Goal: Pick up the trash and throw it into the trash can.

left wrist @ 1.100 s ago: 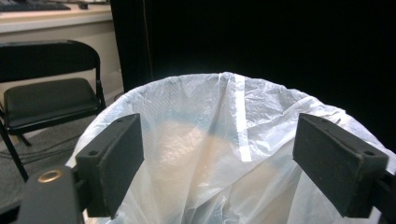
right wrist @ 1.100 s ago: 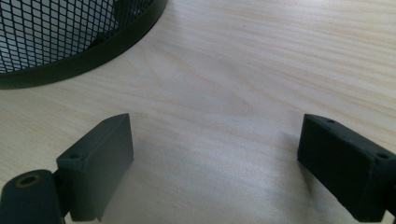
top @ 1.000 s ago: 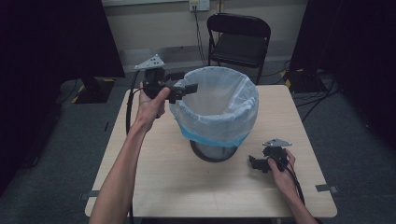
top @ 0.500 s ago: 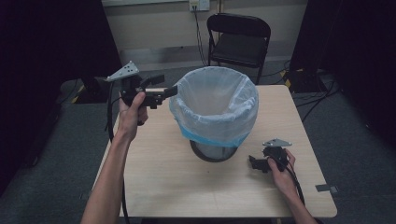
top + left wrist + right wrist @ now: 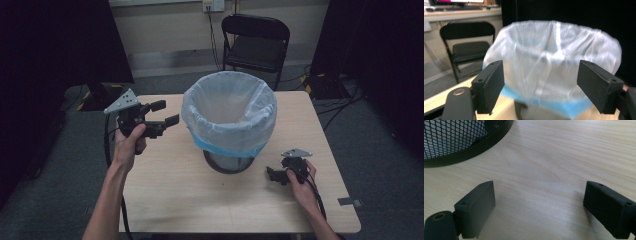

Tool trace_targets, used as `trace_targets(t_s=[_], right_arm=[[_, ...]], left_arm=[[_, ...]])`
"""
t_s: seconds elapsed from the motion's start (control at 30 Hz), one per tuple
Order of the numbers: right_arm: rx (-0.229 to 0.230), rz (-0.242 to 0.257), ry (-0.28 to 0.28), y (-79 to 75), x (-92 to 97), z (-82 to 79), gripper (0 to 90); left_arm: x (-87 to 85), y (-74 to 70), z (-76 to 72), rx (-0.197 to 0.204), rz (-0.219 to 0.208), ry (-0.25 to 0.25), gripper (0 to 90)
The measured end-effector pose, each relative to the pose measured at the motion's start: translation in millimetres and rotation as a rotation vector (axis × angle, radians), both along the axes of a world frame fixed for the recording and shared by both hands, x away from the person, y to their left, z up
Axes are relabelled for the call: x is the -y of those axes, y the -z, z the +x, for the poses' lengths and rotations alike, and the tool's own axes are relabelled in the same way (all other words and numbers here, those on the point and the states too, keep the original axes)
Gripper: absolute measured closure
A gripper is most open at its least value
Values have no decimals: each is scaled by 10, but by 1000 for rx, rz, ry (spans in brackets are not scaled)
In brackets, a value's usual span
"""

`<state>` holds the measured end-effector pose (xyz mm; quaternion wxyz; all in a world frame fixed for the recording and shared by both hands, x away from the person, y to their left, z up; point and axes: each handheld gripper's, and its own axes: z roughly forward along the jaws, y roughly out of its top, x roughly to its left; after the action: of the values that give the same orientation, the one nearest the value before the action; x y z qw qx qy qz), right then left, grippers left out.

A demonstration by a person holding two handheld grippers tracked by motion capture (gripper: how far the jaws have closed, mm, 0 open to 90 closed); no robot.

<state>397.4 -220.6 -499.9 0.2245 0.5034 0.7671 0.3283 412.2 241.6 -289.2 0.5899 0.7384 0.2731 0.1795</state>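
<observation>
Left gripper (image 5: 161, 113) has drawn back left, off the bag-lined bin (image 5: 229, 117)
Both sets of jaws spread; right gripper (image 5: 274, 175) rests near the bin's base

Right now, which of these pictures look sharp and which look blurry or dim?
High view: dim, the room's edges fall into darkness. Left gripper view: the bag on the bin is soft and smeared, while the jaws stay crisp. Right gripper view: well lit, table grain and mesh bin sharp.
</observation>
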Motion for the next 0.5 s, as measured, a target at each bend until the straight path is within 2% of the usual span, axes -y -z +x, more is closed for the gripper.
trace_targets(t_s=[0.13, 0.2, 0.3, 0.37, 0.4, 0.43, 0.5], right_arm=[[0, 0, 0, 0, 0, 0, 98], [0, 0, 0, 0, 0, 0, 98], [1, 0, 0, 0, 0, 0, 98], [1, 0, 0, 1, 0, 0, 98], [0, 0, 0, 0, 0, 0, 97], [0, 0, 0, 0, 0, 0, 98], [1, 0, 0, 1, 0, 0, 98]], left_arm=[[-33, 112, -67, -10, 30, -19, 212], [-60, 216, -130, -9, 75, -38, 193], [-79, 284, -161, -22, 78, -36, 179], [-95, 403, -219, -39, 86, -37, 174], [-95, 403, -219, -39, 86, -37, 167], [-95, 497, -273, -52, 143, -36, 155], [-97, 546, -298, -56, 158, -51, 160]])
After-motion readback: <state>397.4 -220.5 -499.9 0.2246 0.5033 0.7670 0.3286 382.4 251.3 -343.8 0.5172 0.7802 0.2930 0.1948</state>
